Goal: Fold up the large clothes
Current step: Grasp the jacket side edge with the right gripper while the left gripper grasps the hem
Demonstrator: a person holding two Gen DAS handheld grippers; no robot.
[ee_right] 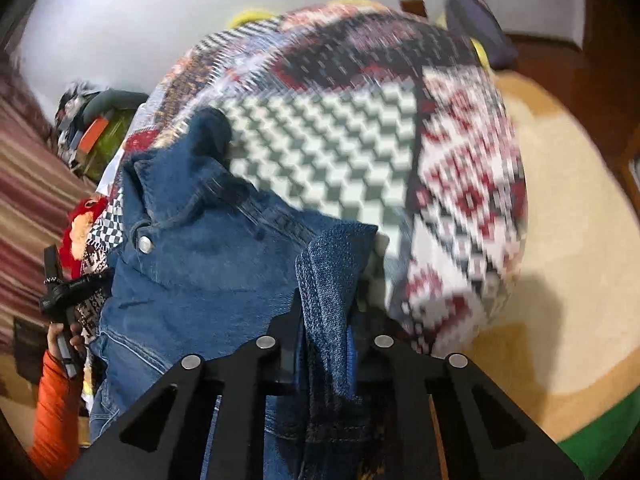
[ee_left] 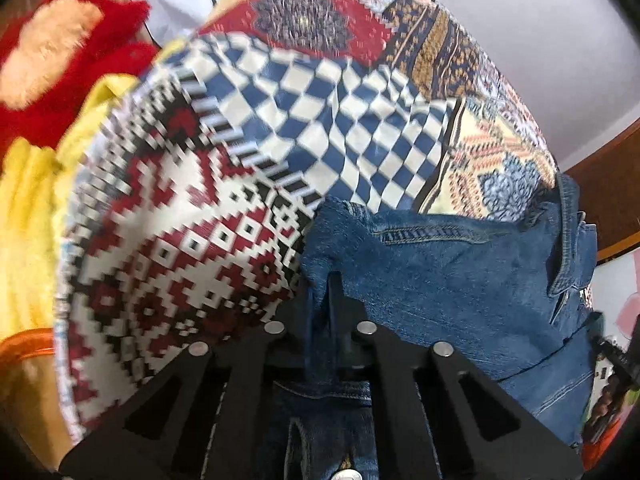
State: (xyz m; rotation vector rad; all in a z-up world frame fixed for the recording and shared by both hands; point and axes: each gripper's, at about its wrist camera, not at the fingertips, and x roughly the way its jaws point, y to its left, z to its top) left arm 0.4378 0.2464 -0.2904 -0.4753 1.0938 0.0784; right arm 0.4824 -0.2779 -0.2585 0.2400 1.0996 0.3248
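The patchwork bedspread [ee_left: 248, 152] takes up most of both views, a large surface of blue-and-white checks and red, black and white geometric blocks; it looks like a bed, and it is blurred in places. On it lies the task's garment, a blue denim jacket [ee_left: 448, 280], spread over the near part of the cover with its collar and a metal snap button [ee_right: 145, 243] towards the far side in the right wrist view. Beside the bedspread sit a yellow cloth [ee_left: 28, 216] and a red fluffy item [ee_left: 60, 48], well clear of the denim.

Both grippers have the jacket. The left gripper [ee_left: 330, 300] is clenched on a corner of denim that rises between its fingers, and the right gripper [ee_right: 326, 320] is clenched on a thick folded edge of denim, seam stitching visible at the pinch. The person's hand in an orange sleeve [ee_right: 52, 408] shows at the edge of the right wrist view.

The step in hand appears to be the lift for the 1st fold. To do it well, I would raise the 2 held points together and level so the hem stays taut between them, carry the edge over towards the collar without dragging the bedspread, and check the sleeves do not bunch underneath. The thick seam may slip from the right pinch if tugged sideways.
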